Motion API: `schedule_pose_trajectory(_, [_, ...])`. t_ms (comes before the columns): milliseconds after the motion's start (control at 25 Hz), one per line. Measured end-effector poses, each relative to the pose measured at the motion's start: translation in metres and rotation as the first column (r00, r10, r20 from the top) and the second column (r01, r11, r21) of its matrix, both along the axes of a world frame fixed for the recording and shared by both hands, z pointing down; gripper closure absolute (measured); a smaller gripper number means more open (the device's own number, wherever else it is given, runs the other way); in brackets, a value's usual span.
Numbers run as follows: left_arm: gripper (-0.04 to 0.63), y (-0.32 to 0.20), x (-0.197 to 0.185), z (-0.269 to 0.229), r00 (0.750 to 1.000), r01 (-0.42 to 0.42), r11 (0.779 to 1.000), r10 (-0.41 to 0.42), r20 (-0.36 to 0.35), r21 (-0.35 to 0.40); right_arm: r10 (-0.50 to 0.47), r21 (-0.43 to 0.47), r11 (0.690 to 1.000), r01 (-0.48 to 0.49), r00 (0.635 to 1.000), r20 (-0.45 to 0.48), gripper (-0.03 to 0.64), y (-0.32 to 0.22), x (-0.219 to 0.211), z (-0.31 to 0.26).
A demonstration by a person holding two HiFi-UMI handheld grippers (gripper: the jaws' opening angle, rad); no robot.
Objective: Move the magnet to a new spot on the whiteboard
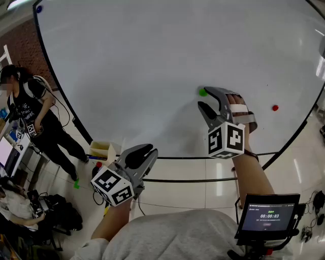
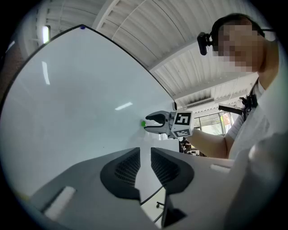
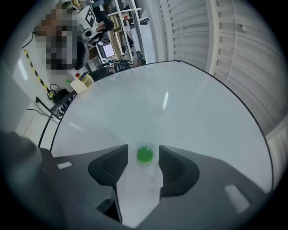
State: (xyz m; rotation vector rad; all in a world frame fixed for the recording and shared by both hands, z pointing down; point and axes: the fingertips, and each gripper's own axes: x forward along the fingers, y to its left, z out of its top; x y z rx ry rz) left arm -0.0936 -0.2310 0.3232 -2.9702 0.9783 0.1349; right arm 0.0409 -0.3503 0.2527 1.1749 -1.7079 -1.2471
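Note:
A small round green magnet point(image 1: 202, 92) sticks to the big whiteboard point(image 1: 152, 61). My right gripper point(image 1: 206, 97) is open at the board with the green magnet point(image 3: 144, 154) between its two fingertips, a gap on each side, the pads not pressing on it. From the left gripper view the same magnet point(image 2: 143, 123) shows just in front of the right gripper point(image 2: 150, 122). My left gripper point(image 1: 143, 152) hangs below the whiteboard's lower edge, holding nothing; its jaws stand a little apart point(image 2: 143, 157).
A red magnet point(image 1: 274, 107) sits on the board to the right and a blue one point(image 1: 39, 9) at the top left corner. A yellow box point(image 1: 101, 150) hangs at the board's lower edge. A person point(image 1: 30, 117) stands at the left. A small screen point(image 1: 268, 216) is below right.

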Motion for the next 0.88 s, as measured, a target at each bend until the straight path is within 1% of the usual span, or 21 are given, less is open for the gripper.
schedule_pose_trajectory(160, [0.545,0.0017,0.0073,0.0033,1.000,-0.018,1.000,0.018,0.007,-0.001,0.019,-0.006,1.000,-0.019,1.000,0.012,0.418,-0.0107,0.0039,-0.0004])
schedule_pose_trajectory(240, [0.545,0.0027,0.0084,0.0042,1.000,-0.021,1.000,0.021,0.007,0.003,0.028,0.014,0.999,-0.029,0.999,0.014,0.467,-0.0098,0.0065,-0.0036])
schedule_pose_trajectory(360, [0.545,0.0033,0.0084,0.0025,1.000,-0.018,1.000,0.018,0.011,0.003,0.073,0.073,0.995,-0.069,0.996,-0.048,0.478,-0.0090,0.0070,-0.0022])
schedule_pose_trajectory(400, [0.545,0.0033,0.0085,0.0022,1.000,-0.017,1.000,0.017,0.010,0.004,0.083,0.084,0.993,-0.078,0.995,-0.061,0.500,-0.0091,0.0065,-0.0009])
schedule_pose_trajectory(680, [0.546,0.0019,0.0091,0.0031,1.000,-0.022,1.000,0.022,0.009,0.003,0.080,0.083,0.994,-0.076,0.996,-0.044,0.503,-0.0076,0.0048,-0.0012])
schedule_pose_trajectory(880, [0.545,0.0002,0.0115,0.0043,1.000,-0.029,1.000,0.029,0.008,0.003,0.077,0.063,0.995,-0.075,0.997,-0.020,0.503,-0.0043,0.0077,0.0005])
